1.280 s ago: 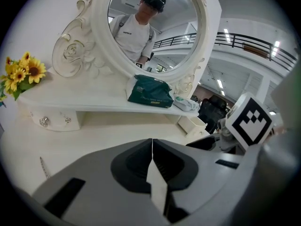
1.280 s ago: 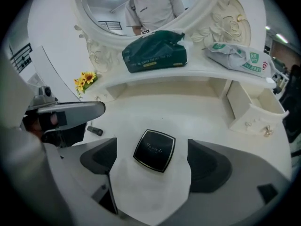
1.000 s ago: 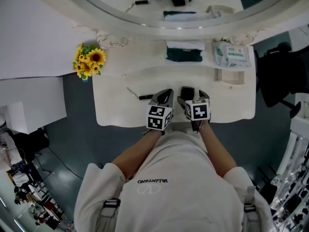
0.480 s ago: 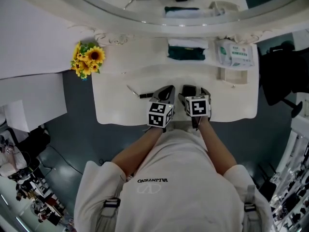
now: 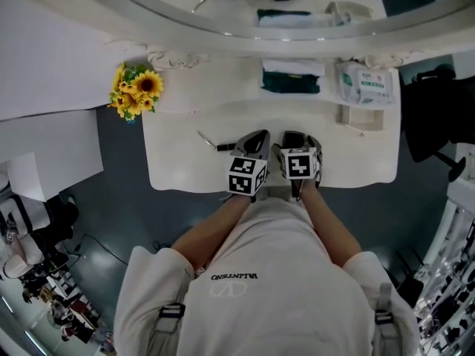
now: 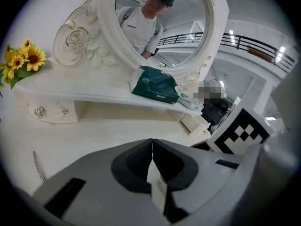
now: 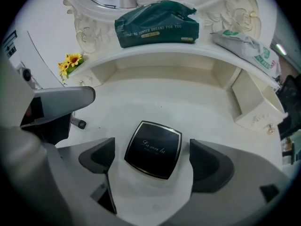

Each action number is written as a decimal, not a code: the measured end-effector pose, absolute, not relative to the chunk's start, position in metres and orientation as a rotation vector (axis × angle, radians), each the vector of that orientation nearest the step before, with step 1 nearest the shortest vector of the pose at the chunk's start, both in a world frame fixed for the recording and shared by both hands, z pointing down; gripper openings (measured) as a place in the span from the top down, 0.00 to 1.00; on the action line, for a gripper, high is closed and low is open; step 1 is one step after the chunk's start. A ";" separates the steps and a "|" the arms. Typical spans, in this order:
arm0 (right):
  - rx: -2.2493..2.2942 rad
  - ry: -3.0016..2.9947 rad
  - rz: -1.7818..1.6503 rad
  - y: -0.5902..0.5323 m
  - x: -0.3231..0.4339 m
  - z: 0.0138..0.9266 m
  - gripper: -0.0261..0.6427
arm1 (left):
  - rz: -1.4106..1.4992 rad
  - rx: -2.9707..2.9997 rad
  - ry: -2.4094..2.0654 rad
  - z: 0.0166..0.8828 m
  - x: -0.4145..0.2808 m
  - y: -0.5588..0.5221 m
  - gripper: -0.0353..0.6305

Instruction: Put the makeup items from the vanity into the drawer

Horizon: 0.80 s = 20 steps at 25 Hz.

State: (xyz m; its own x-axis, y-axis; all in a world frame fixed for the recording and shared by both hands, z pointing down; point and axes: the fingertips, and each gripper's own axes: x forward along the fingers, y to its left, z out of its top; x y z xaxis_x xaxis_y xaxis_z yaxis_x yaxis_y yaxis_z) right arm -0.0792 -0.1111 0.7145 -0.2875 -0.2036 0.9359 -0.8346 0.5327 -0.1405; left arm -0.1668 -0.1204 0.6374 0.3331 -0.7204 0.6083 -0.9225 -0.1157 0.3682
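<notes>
A bunch of yellow sunflowers (image 5: 136, 93) with green leaves sits at the left end of the white shelf (image 5: 219, 87). It is close to the curly frame of the big round mirror (image 6: 160, 22). In the middle of the shelf lies a dark green tissue pack (image 5: 290, 82), right under the mirror. Near the right end of the shelf lies a white pack with green print (image 5: 366, 84). The mirror shows the green pack a second time. The floor (image 5: 111, 199) is dark grey-blue. Something black (image 5: 430, 117), maybe a chair, stands at the far right.
</notes>
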 end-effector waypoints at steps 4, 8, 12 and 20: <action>0.889 -1.747 0.778 -0.110 -0.078 0.719 0.21 | 0.365 1.884 -1.447 0.640 -0.172 -0.118 0.94; 0.905 -1.732 0.761 -0.112 -0.077 0.718 0.21 | 0.360 1.884 -1.446 0.639 -0.174 -0.115 0.94; 0.894 -1.756 0.776 -0.112 -0.083 0.722 0.22 | 0.355 1.881 -1.454 0.639 -0.176 -0.114 0.94; 0.912 -1.769 0.771 -0.113 -0.081 0.719 0.33 | 0.356 1.868 -1.463 0.639 -0.175 -0.109 0.94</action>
State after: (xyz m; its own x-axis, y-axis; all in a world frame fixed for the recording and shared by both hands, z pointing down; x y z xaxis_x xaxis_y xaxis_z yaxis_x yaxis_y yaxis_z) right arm -0.0813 -0.1129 0.7188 -0.2539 -0.2379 0.9375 -0.8487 0.5197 -0.0980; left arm -0.1754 -0.1093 0.6388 0.3158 -0.7243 0.6129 -0.9249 -0.0908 0.3693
